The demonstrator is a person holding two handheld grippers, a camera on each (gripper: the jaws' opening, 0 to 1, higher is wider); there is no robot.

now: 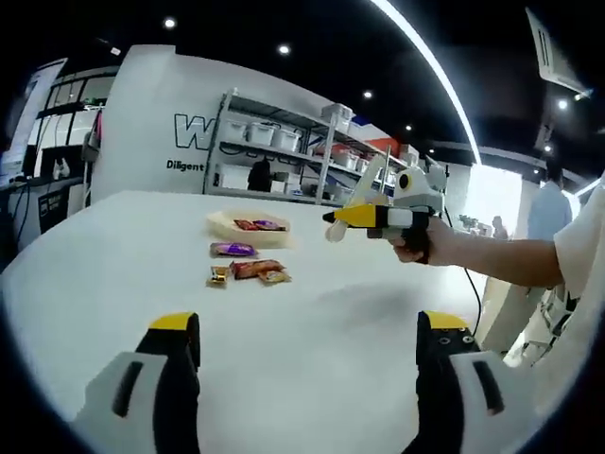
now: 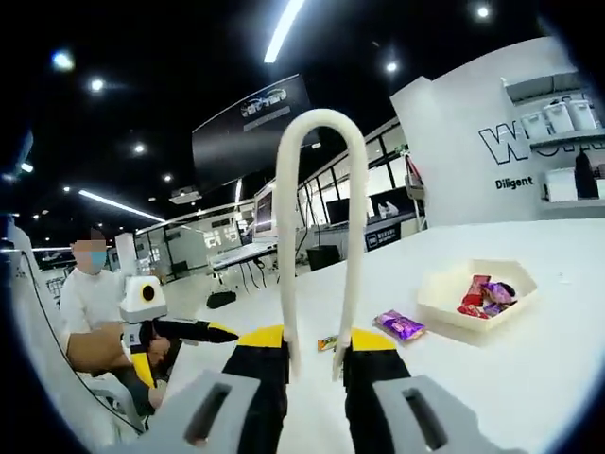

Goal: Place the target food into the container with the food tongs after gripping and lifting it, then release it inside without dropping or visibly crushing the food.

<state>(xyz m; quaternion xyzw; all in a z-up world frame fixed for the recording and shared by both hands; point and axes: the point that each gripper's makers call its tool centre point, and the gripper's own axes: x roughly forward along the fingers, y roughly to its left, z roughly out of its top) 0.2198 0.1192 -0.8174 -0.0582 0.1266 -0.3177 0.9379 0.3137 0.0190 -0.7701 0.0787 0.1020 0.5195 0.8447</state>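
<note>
Left gripper view: snack packets (image 1: pixel 248 270) on desk (image 1: pixel 331 331) beside tray (image 1: pixel 248 227); left claw (image 1: pixel 310 340) jaws apart. Right claw (image 2: pixel 316 355) clamped on tongs (image 2: pixel 319 236), held above desk, level.

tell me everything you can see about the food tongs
The food tongs are a cream-white, plastic-looking strip bent into a tall U. Their looped end points up and away in the right gripper view, and both arms run down between the right gripper, whose yellow-tipped fingers clamp them. They are held above the white table.
</note>
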